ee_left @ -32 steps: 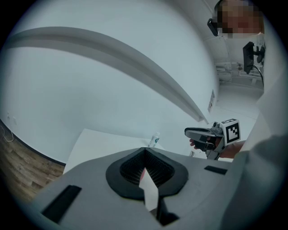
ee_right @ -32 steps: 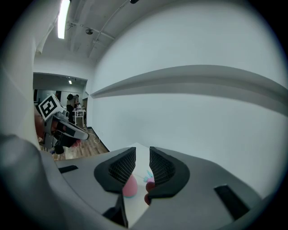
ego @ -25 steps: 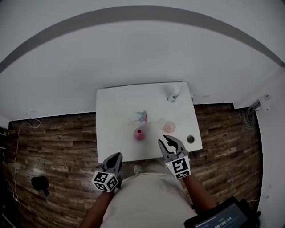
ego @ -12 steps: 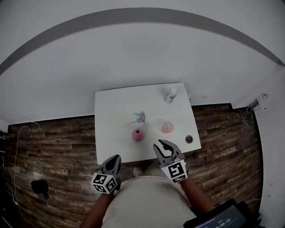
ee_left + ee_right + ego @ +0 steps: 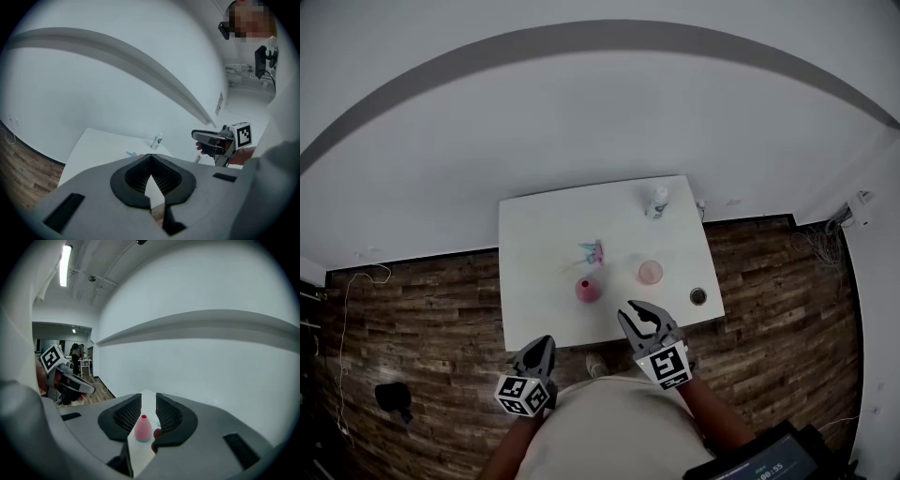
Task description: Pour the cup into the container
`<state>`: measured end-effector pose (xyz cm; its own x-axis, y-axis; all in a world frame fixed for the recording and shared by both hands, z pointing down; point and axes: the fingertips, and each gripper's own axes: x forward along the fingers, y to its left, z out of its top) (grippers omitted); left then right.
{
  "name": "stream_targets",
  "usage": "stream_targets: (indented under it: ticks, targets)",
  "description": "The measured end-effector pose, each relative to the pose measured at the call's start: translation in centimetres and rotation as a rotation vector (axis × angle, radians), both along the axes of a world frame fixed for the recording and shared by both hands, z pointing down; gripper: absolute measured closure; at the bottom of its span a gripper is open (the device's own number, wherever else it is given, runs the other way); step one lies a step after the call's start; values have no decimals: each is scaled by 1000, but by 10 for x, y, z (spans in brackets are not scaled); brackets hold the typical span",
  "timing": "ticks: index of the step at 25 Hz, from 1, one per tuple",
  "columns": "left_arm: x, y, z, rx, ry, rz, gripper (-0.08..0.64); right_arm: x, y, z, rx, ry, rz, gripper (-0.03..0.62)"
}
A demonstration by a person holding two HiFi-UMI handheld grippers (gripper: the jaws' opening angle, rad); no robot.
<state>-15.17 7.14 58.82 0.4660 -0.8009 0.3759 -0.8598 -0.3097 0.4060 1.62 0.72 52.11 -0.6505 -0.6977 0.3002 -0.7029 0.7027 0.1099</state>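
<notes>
Your left hand-held gripper point(image 5: 540, 348) sits low in the head view, left of centre, beside your body. Its jaw tips are pressed together on nothing. Your right hand-held gripper point(image 5: 637, 311) shows just below centre, over the near edge of the white square table point(image 5: 539, 234). Its jaws are a narrow slit apart and empty (its own view looks through that slit at the container). The translucent pink plastic cup point(image 5: 650, 273) stands upright just right of centre, above that gripper. The pink bulb-shaped container point(image 5: 589, 290), narrow-necked, stands to the cup's left, apart from it. A small white bottle point(image 5: 657, 201) stands near the table's far edge.
</notes>
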Motion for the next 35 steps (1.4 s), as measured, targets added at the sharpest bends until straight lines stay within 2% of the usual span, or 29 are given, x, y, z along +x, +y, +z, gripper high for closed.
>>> stream_targets:
  ticks: [4, 7, 11, 17, 25, 35]
  targets:
    - [26, -8, 2, -7, -5, 24, 552, 9, 1, 3, 19, 25, 19, 492]
    - [48, -11, 0, -14, -8, 38, 551, 27, -1, -2, 7, 10, 47, 492]
    - [77, -19, -8, -6, 8, 34, 551, 53, -3, -13, -1, -16, 27, 471]
    - [116, -23, -16, 9, 17, 42, 551, 88, -6, -19, 12, -26, 38, 373]
    - [140, -23, -19, -8, 14, 13, 551, 115, -7, -21, -6, -21, 17, 368]
    - [173, -19, -15, -19, -27, 44, 551, 180, -13, -25, 18, -16, 112, 368]
